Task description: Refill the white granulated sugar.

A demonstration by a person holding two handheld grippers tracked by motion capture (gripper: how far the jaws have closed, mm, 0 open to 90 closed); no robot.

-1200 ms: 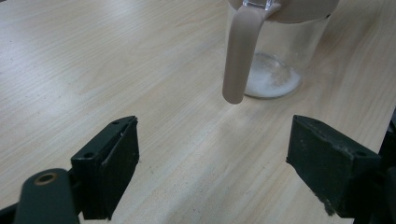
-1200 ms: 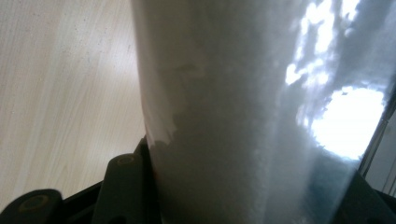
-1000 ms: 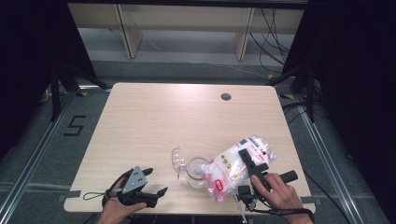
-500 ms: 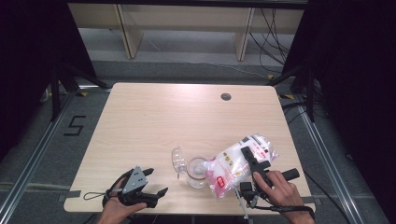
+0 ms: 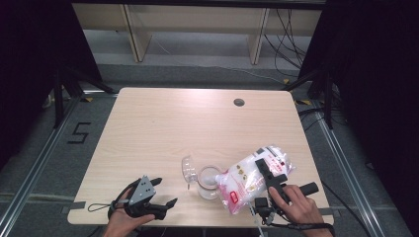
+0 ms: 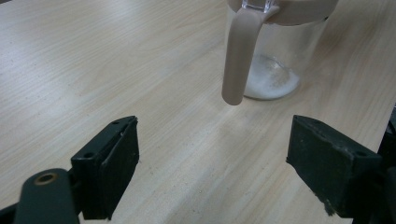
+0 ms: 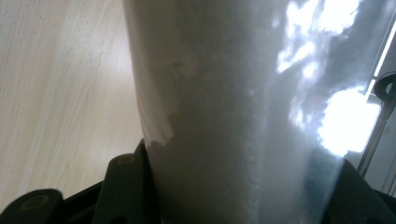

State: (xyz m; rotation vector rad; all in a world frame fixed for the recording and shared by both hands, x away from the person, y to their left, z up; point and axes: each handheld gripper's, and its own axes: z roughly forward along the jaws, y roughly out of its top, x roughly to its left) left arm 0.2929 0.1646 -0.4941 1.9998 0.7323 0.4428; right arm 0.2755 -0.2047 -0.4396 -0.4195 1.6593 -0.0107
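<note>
Desk (image 5: 163,128): pale wood-grain laminate, smooth, matt with soft sheen toward far edge.
Jug (image 5: 209,181): clear smooth plastic, glossy; beige handle (image 6: 239,56) and rim opaque plastic, satin finish; white grainy powder in its bottom.
Lid (image 5: 188,168): clear glossy plastic.
Bag (image 5: 249,178): thin transparent plastic film, shiny, crinkled, printed red and yellow; white fine-grained powder inside.
Left tongs (image 6: 229,172): pads matt black, slightly rough, edges worn; grey plate on top flat, matt.
Right tongs (image 5: 269,175): black matt plastic.

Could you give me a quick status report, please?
Right hand-held gripper clamps bag, tilted over jar. Left hand-held gripper open, idle. Nothing in the way.
</note>
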